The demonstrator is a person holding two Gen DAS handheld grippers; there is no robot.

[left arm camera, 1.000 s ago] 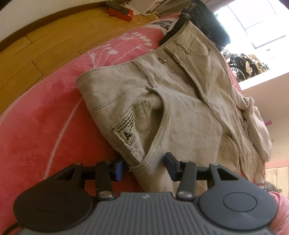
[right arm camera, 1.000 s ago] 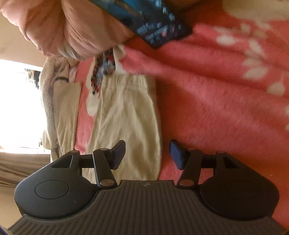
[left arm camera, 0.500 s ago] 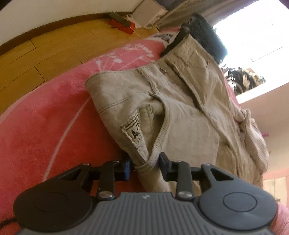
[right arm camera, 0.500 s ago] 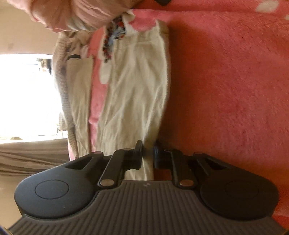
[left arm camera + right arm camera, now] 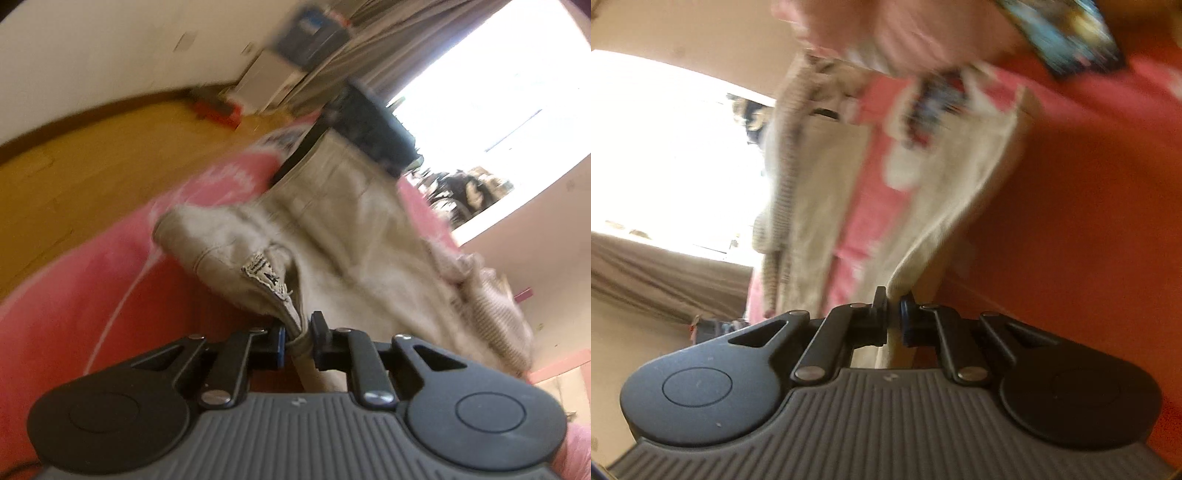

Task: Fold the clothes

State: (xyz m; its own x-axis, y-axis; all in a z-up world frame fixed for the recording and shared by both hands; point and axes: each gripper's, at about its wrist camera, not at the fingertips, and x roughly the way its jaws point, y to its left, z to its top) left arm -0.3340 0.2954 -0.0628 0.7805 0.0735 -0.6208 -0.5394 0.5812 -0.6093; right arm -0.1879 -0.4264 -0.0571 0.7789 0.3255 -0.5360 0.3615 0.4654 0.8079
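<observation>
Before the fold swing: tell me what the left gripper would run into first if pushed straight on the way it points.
The left gripper, shut on the beige trousers, would meet more of those trousers first, the bunched pocket area just ahead; depth beyond is blurred.

Trousers (image 5: 332, 236) lie spread on a blanket (image 5: 92, 302), their near corner between the fingers of the left hand-held gripper (image 5: 297, 341). Beyond them, dark clothing (image 5: 373, 125) sits at the blanket's far edge. A knitted garment (image 5: 487, 295) lies to their right, the floor (image 5: 74, 184) to the left. In the right wrist view, a trouser leg (image 5: 945, 206) runs away from the right hand-held gripper (image 5: 894, 321), blanket on its right.
</observation>
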